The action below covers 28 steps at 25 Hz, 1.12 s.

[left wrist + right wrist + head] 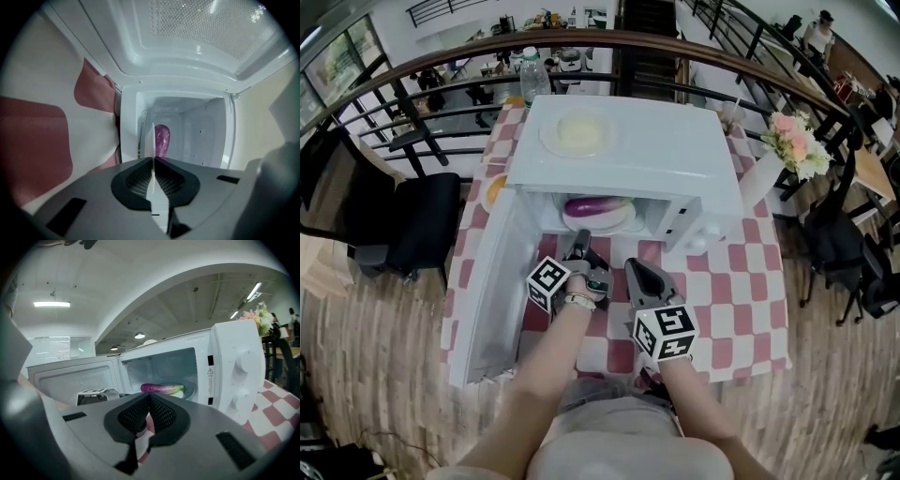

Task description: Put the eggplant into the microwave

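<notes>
A purple eggplant point(598, 205) lies on a white plate point(619, 223) inside the open white microwave point(623, 141). My left gripper point(579, 236) is at the front of the opening, rolled on its side. Its jaws are shut on the plate's near rim. In the left gripper view the thin white plate point(153, 136) runs edge-on into the left gripper point(153, 158), with the eggplant point(162, 139) beside it. My right gripper point(635, 265) hangs just right of the left one, over the cloth, shut and empty. The right gripper view shows the right gripper point(149, 395) facing the eggplant point(161, 388).
The microwave door point(492, 281) stands swung open to the left over the red-and-white checked tablecloth point(741, 281). A second plate point(577, 134) sits on the microwave's top. A bottle point(532, 73) and a vase of flowers point(792, 141) stand at the table's far side. A black chair point(422, 225) stands on the left.
</notes>
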Each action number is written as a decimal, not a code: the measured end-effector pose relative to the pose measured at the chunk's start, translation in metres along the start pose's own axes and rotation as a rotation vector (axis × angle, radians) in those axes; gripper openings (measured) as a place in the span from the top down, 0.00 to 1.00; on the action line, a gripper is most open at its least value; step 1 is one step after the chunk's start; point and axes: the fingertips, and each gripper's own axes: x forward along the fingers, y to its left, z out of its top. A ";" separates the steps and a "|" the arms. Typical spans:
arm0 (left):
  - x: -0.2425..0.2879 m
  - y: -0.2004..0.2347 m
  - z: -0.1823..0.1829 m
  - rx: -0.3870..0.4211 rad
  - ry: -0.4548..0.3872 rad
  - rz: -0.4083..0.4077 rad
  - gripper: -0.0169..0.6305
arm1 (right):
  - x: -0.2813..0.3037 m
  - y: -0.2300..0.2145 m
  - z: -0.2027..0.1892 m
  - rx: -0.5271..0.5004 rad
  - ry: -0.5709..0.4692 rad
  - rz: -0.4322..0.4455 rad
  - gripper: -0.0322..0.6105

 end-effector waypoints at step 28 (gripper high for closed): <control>0.013 0.008 0.011 0.020 -0.110 0.218 0.88 | 0.005 -0.005 -0.013 0.031 0.036 0.000 0.91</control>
